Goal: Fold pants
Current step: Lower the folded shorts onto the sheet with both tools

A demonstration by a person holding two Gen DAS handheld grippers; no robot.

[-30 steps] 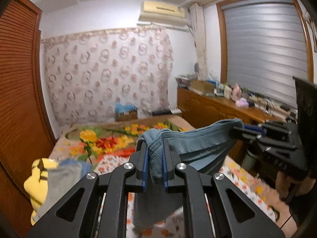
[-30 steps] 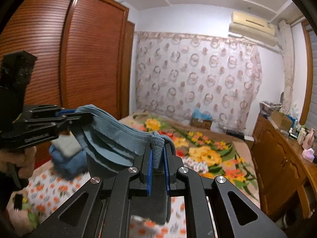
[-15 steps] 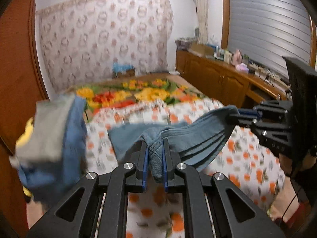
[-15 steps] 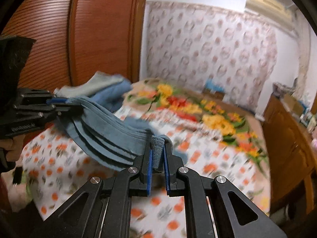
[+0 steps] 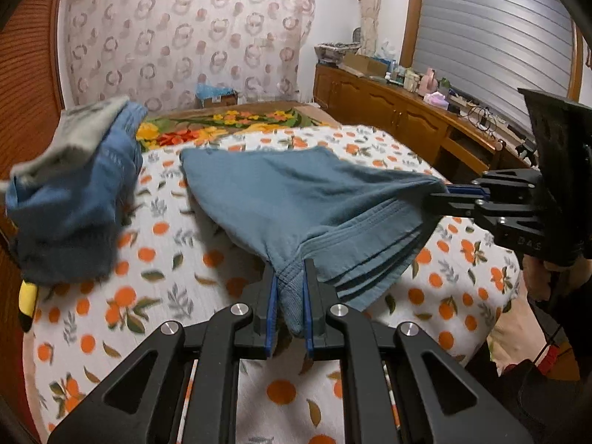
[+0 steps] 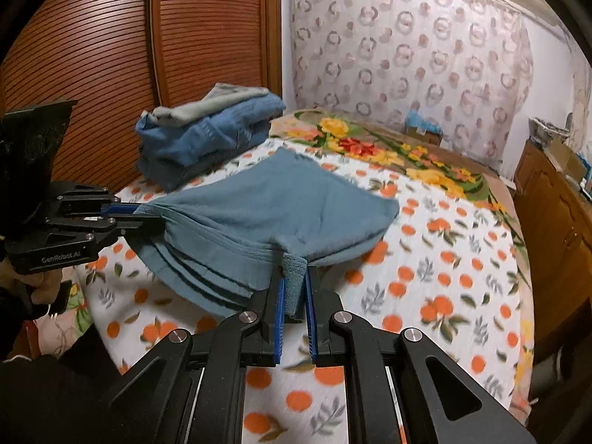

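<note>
Between the two hand-held grippers the blue pants [image 5: 296, 199] are stretched by the near edge, the left hand-held gripper [image 5: 289, 303] clamped on one corner and the right hand-held gripper [image 6: 295, 292] clamped on the other, so the long axis runs left to right and neither hand is nearer. Ahead of both, the far part is draped onto the bed [image 5: 155, 251], beside the stack of folded clothes [image 5: 74, 192]. Compared with a second ago, the cloth, then held high and hanging, has been lowered onto the bedspread.

We see pants [image 5: 296, 199] spread on bed [image 5: 155, 296], far end lying flat toward 12 o'clock. Clothes stack [image 6: 207, 137] at 10 o'clock, near wardrobe [image 6: 111, 55]. Dresser [image 6: 555, 214] at 3 o'clock, curtain [image 6: 407, 55] behind bed.
</note>
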